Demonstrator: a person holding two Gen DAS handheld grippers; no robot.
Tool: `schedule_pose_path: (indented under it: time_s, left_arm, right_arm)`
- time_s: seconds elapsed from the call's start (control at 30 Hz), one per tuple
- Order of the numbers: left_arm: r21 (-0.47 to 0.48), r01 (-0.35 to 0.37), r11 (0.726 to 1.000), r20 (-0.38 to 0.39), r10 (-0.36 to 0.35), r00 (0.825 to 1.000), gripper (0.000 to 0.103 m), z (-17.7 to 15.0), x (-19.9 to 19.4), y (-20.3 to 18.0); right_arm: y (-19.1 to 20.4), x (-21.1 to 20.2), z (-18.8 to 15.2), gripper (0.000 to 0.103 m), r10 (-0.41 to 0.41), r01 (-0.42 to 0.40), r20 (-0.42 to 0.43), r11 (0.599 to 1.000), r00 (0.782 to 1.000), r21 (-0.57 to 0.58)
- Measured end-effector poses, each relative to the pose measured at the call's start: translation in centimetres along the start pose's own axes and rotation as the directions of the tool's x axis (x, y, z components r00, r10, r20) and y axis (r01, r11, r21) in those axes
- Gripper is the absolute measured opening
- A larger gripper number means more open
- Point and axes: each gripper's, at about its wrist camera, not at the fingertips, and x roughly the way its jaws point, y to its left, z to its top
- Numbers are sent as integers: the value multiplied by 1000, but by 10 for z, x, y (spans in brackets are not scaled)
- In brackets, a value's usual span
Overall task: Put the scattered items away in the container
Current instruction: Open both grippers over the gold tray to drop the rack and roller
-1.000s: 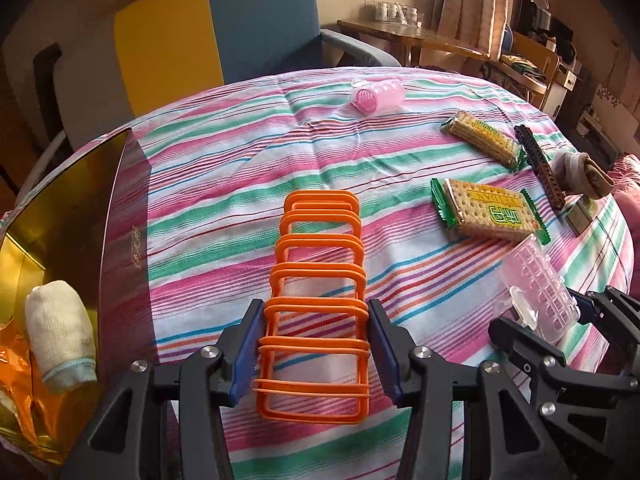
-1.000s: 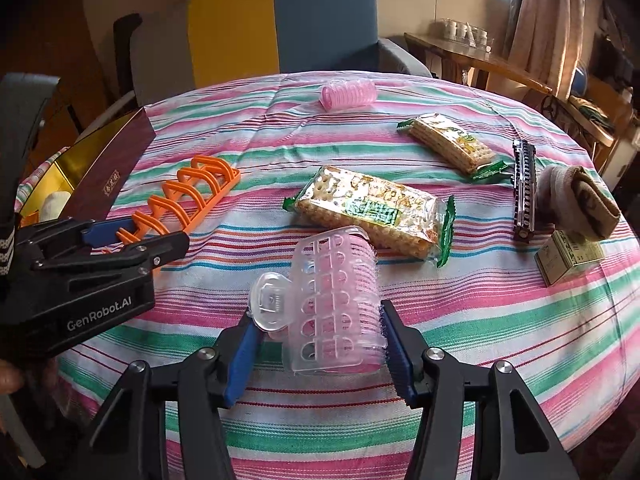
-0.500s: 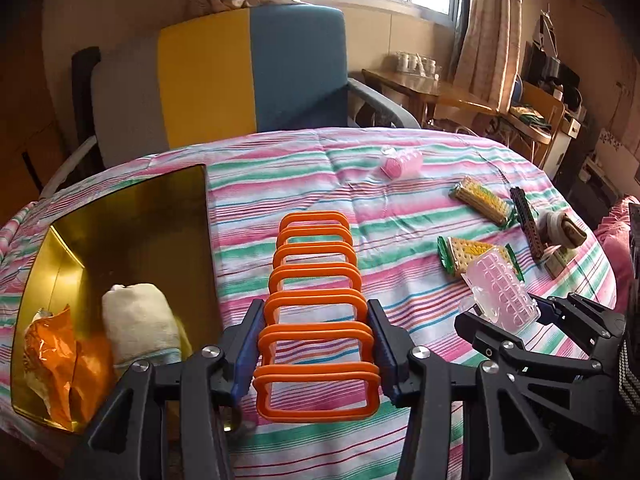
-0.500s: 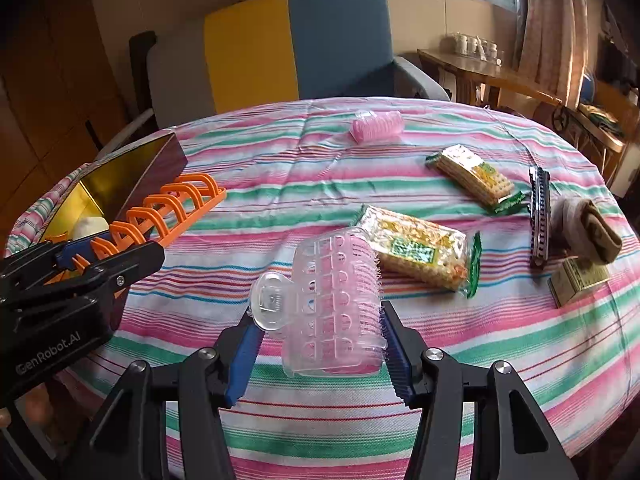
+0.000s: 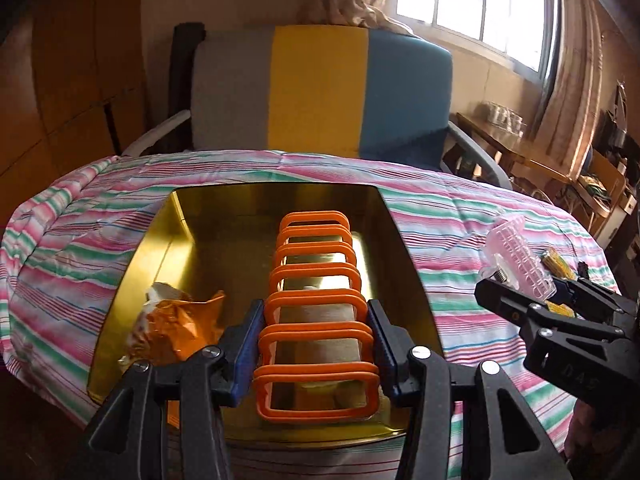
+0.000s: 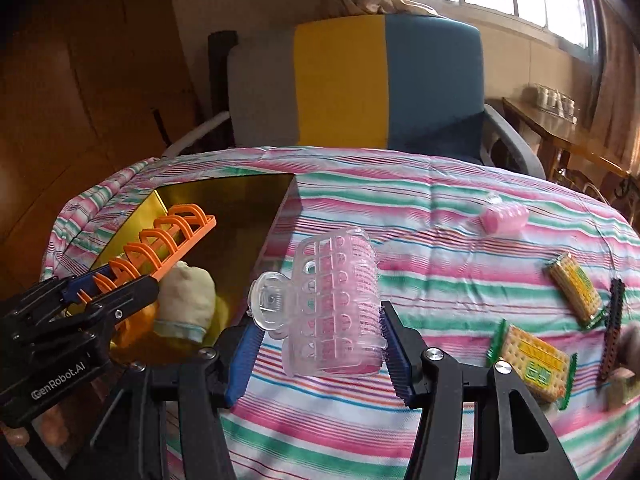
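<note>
Orange looped rack (image 5: pixel 316 312), clamped in left gripper (image 5: pixel 316 350), hung over gold box (image 5: pixel 404 248); clear-pink curler (image 6: pixel 334 306) pinched in right gripper (image 6: pixel 320 354) beside box rim.

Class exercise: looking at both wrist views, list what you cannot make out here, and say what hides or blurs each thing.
- Gold box floor, left wrist view: partly hidden behind the orange rack.
- Small box, right wrist view: blurred and cut off by the edge.
- Biscuit packets' print, right wrist view: too blurred to read.
</note>
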Motion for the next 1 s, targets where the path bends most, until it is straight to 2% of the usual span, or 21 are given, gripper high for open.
schedule_pose_path:
  time_s: [0.13,0.37,0.7,1.0]
  left_arm:
    - [-44,-47,998,-7,47,999,50,2,9,32]
    - [-52,-73,996,-21,72,997,50,4,26,54]
    - [-12,-70,997,-63,69,996,50,9,51,54]
    - [15,-76,997,-82,77,994,50,11,62,50]
  right_arm:
    - [36,20,23,57,60,-59,8,997,998,-45]
    - [77,67,39,57,101,-106,-61,991,993,-80]
    - [82,123,46,57,95,-104,-175,994,980,-38]
    - [79,138,44,58,106,-108,-218,994,970,0]
